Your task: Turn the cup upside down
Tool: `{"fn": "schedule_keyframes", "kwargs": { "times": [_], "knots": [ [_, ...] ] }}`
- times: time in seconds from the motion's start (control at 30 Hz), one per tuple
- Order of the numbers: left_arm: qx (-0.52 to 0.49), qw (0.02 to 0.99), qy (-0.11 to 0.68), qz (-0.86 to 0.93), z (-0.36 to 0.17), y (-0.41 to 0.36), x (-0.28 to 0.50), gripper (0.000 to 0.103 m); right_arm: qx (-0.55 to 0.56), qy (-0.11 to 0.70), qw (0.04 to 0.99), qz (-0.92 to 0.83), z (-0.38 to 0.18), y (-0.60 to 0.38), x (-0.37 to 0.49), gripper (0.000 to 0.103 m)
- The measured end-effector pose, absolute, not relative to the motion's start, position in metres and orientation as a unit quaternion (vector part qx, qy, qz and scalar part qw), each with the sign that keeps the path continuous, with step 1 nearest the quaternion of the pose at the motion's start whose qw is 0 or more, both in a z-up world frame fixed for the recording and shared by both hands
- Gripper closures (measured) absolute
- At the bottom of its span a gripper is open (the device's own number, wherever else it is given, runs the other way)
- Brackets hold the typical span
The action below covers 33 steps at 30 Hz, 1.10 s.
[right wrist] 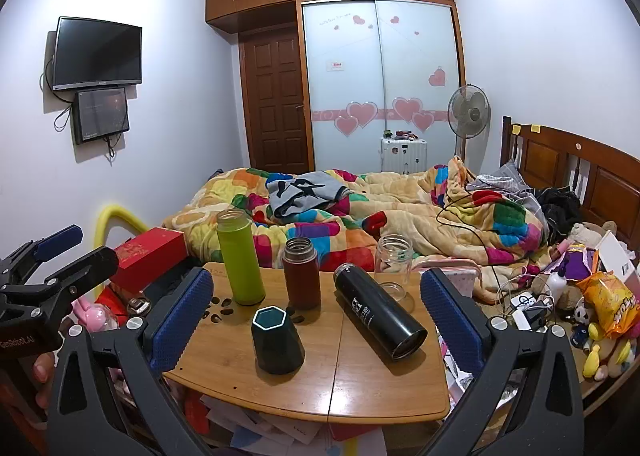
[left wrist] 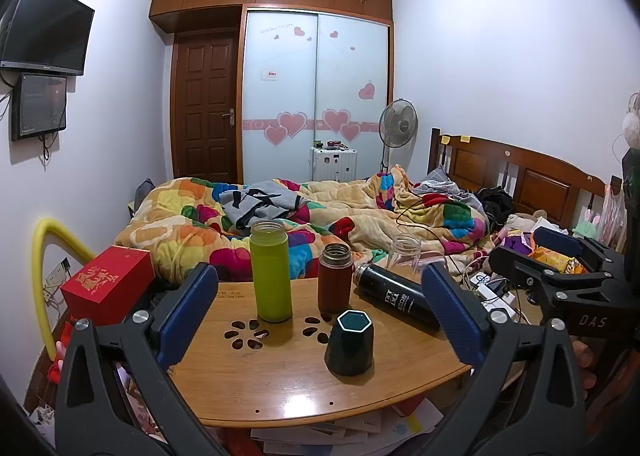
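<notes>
Between the spread fingers of the left gripper (left wrist: 320,316) and right gripper (right wrist: 316,316) stood the dark green cup (left wrist: 349,342), untouched; both held nothing.

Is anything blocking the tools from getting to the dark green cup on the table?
No, nothing visible does. The dark green cup stands nearest the table's front edge, with bare wood before it. The left tool and right tool are both open. The black bottle lies off to the cup's right.
</notes>
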State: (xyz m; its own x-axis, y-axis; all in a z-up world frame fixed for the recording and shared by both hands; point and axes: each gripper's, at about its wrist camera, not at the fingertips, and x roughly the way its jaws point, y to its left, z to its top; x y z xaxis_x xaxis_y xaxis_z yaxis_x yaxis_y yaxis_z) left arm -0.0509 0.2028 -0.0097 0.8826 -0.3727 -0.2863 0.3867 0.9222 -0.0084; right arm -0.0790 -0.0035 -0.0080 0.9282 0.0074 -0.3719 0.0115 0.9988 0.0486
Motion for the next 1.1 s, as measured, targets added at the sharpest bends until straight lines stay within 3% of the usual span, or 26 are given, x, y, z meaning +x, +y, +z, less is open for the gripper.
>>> {"fn": "schedule_keyframes", "kwargs": {
  "times": [1.1],
  "knots": [
    [0.022, 0.972, 0.140, -0.188, -0.0070, 0.2023, -0.0576, 0.000, 0.026, 0.191, 0.981, 0.001, -0.0057, 0.0032, -0.0750, 0.000]
  ]
}}
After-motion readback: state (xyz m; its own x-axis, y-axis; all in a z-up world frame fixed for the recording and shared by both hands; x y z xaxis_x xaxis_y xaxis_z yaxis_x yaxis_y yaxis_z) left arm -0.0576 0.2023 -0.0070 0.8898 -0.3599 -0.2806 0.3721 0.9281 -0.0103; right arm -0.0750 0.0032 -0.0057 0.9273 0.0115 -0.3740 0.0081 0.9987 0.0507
